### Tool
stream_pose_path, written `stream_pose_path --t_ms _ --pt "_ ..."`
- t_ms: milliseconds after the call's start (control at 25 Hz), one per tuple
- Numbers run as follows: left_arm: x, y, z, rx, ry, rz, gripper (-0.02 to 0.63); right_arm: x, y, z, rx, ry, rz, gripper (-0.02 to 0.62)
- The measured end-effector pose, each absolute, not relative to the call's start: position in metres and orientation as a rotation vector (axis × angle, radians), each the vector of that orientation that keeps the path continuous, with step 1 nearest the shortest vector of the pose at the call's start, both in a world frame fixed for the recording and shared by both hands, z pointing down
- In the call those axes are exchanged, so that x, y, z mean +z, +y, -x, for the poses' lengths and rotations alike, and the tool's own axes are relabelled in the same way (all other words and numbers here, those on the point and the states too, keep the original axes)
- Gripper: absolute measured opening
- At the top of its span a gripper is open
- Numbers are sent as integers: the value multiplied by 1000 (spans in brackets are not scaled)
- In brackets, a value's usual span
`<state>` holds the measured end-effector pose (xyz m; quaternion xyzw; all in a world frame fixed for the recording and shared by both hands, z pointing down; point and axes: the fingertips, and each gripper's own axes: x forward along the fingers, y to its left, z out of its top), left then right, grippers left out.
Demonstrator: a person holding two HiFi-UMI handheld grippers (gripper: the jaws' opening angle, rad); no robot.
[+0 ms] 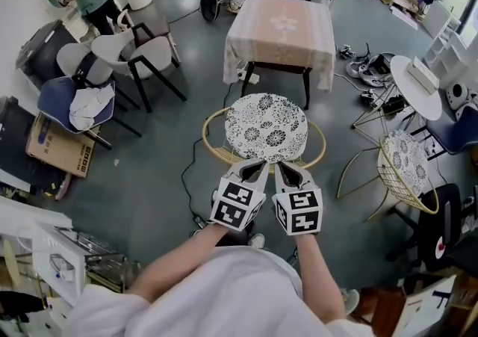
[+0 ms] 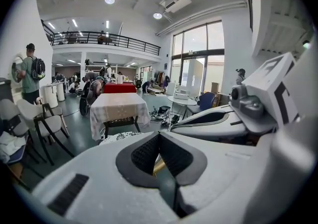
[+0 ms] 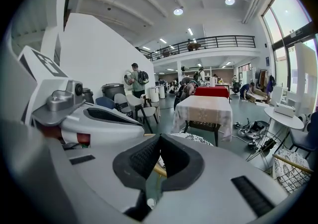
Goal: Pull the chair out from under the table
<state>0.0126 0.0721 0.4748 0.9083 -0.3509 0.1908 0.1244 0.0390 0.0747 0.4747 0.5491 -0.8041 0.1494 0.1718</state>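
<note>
left gripper (image 1: 252, 171): jaws clamped on the chair's gold wire rim (image 2: 159, 165) | right gripper (image 1: 293, 172): jaws clamped on the same rim, beside the left | chair (image 1: 267, 128): floral seat, on the floor just before the cloth-covered table (image 1: 282, 33)

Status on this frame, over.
Left gripper, right gripper both shut on chair rim. Chair just in front of table. Cable on floor beside it.

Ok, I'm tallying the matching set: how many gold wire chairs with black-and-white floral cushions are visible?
2. The first chair is held by the left gripper and right gripper; the second chair is rightward, beside the round white table. Others may be hidden.
</note>
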Motion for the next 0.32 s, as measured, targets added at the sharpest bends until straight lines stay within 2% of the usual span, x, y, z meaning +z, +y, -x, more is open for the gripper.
stream_pose_path --t_ms 320 --pt "476 73 -8 576 -1041 -2637 5 475 77 -39 421 -2284 -1554 2"
